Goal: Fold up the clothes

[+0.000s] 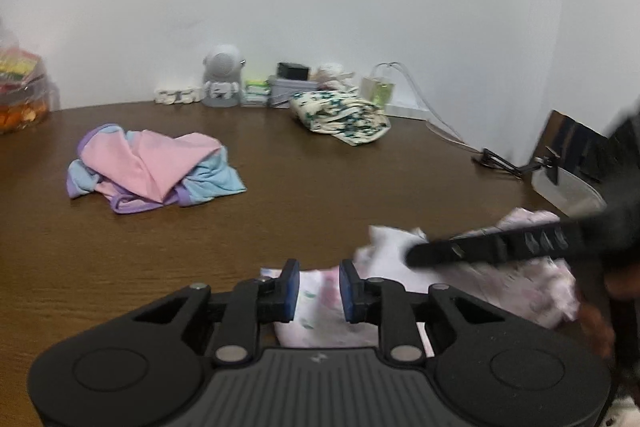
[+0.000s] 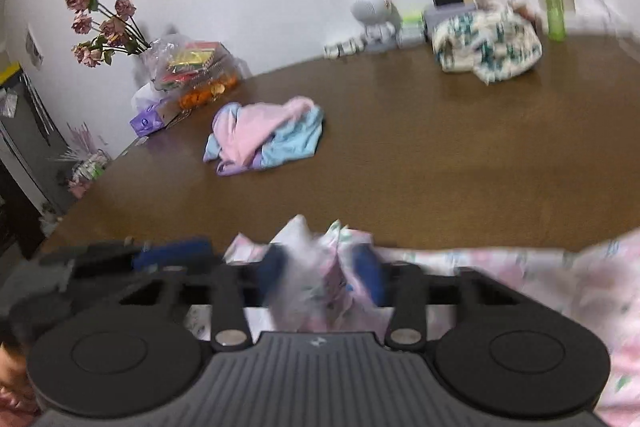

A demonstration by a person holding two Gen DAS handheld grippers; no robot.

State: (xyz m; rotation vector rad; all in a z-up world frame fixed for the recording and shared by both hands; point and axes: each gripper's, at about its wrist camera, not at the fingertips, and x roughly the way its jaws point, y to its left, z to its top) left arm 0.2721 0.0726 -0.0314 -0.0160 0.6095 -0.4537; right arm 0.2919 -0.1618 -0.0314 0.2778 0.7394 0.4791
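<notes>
Left wrist view: the left tongs (image 1: 319, 287) stand apart, blue pads either side of a thin white garment with a pale pink floral print (image 1: 320, 311), which lies at the near edge of the brown wooden surface (image 1: 320, 195). The cloth passes between the pads, but they are not closed on it. The garment runs rightward from these tongs, its long axis roughly left to right along the near edge, and the right tongs (image 1: 416, 259) reach in across its crumpled right portion.

Right wrist view: the right tongs (image 2: 322, 267) are clamped on a bunched peak of the same floral garment (image 2: 560, 279), the fabric standing up in soft folds between the pads; motion blur limits detail. More of the cloth spreads to the right of them.

Judgement: the right tongs hold the cloth while the left tongs are placed to take a grip; the coming move turns on the left pads closing on the left end.

Two further garments lie apart, farther off: a pink, blue and lilac heap (image 1: 152, 167), smooth and loosely piled, at far left, and a cream bundle with teal print (image 1: 340, 117) near the wall.
</notes>
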